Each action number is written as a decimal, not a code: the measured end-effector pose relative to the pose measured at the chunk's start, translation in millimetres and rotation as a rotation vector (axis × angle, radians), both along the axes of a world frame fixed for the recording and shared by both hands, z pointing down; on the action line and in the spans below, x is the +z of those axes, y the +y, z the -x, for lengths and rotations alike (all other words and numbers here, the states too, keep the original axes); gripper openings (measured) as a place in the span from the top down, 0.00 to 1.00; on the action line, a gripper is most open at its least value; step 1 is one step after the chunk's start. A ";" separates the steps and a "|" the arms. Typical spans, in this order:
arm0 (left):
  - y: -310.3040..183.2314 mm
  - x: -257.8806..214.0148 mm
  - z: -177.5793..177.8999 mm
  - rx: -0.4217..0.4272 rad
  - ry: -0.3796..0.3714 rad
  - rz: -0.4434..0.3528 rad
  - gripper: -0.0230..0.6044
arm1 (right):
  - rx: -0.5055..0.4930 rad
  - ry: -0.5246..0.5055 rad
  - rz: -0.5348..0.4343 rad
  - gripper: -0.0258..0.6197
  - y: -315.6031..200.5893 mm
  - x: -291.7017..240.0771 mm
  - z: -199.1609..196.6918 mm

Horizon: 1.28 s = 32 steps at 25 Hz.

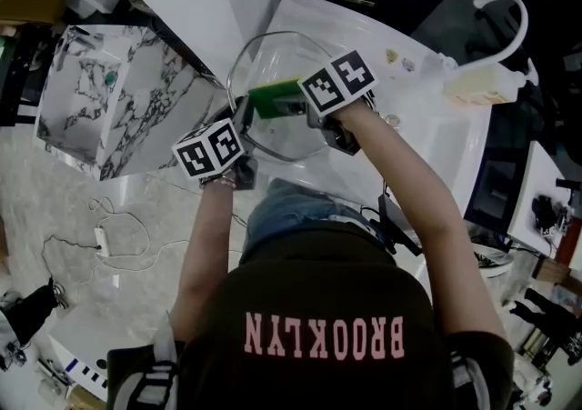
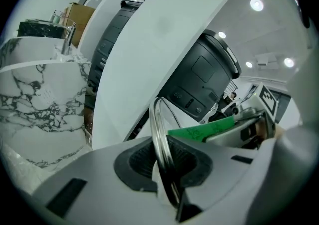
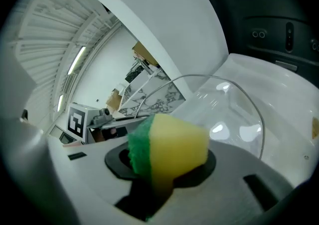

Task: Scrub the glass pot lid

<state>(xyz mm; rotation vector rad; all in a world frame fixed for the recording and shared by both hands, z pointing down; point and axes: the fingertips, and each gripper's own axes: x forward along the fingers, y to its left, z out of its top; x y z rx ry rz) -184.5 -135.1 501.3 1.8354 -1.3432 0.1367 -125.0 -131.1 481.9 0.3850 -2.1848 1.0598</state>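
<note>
Flanking lid (image 1: 277, 58): marble block (image 1: 100, 99), black appliance (image 2: 199, 77).

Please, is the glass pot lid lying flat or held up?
Held up: the left gripper clamps the round clear glass lid's rim.

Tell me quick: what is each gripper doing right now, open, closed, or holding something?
Left gripper: closed, fingers on the glass pot lid rim.
Right gripper: closed on the sponge.

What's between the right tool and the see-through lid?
A yellow sponge with a green side, pinched by the right tool, facing the clear glass pot lid. Right gripper view shows it.
</note>
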 end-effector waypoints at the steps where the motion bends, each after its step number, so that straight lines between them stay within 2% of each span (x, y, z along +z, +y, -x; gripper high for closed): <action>1: -0.1 0.2 0.3 0.000 -0.003 0.001 0.89 | 0.004 0.002 0.004 0.77 -1.1 1.2 -0.2; 7: -1.7 -0.5 0.9 0.005 -0.003 0.001 0.89 | 0.044 0.026 0.030 0.76 -11.0 12.8 -14.2; 12: -3.9 -4.9 8.8 -0.006 -0.046 -0.011 0.89 | 0.069 0.087 0.024 0.77 -22.1 27.0 -34.2; 21: -1.7 -3.1 5.5 0.001 -0.039 -0.006 0.89 | 0.091 0.183 0.026 0.76 -41.3 46.0 -72.1; 32: -2.9 -5.7 7.4 0.000 -0.056 -0.012 0.89 | 0.180 0.263 0.047 0.76 -63.0 65.9 -122.0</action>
